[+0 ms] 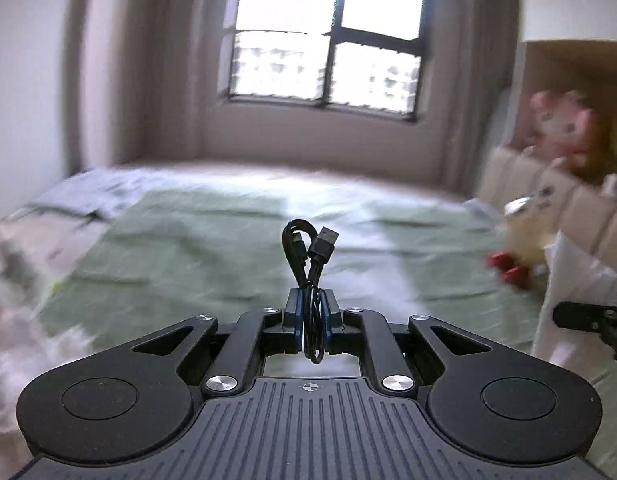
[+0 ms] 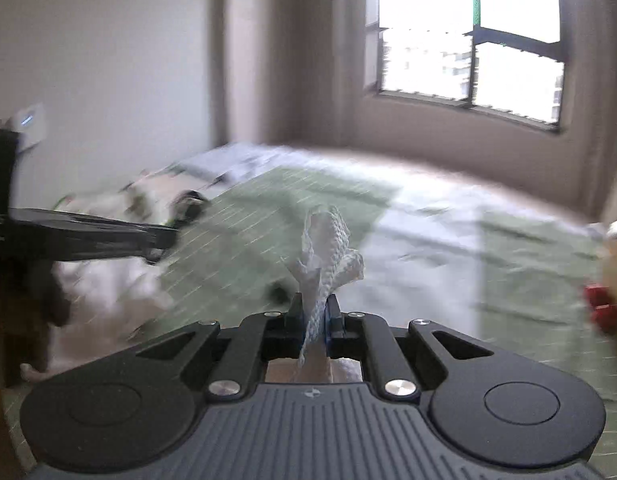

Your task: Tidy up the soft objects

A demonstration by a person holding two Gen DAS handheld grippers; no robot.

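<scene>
Cable (image 1: 310, 264) in left gripper (image 1: 312, 312), paper towel (image 2: 328, 256) in right gripper (image 2: 314, 320).

No legible text, label, brand or number is seen in either wrist view, much being blurred.

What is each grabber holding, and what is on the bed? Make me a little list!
left gripper: shut on black looped USB cable
right gripper: shut on white crumpled paper towel
bed cover: pale green sheet
toys: pink plush doll in cardboard box; blurred cream toy with red feet
background: bright window
</scene>
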